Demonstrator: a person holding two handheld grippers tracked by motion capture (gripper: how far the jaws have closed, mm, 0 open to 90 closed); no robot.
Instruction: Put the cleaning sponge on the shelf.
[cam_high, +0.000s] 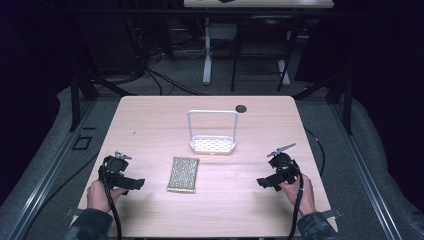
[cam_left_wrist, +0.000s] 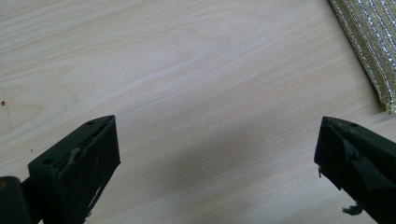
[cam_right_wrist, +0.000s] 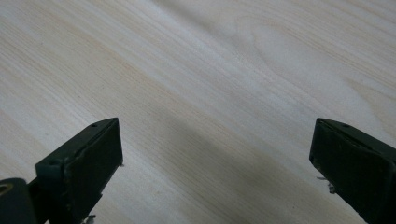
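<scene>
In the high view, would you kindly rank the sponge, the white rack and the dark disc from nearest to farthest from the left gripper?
From the left gripper:
1. Sponge, just beside it, mid-table.
2. White rack, farther back, centre.
3. Dark disc, near the far edge.

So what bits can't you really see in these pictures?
- Dot at the table's far edge, high view: too small to tell what it is.
- Sponge, left gripper view: cut off by the top and right edges; just a corner shows.
- Rack, high view: what its holes are for and whether anything lies in its tray, too small to tell.
- The person, high view: cut off by the bottom edge above the sleeves.
- Room beyond the table: too dark.
</scene>
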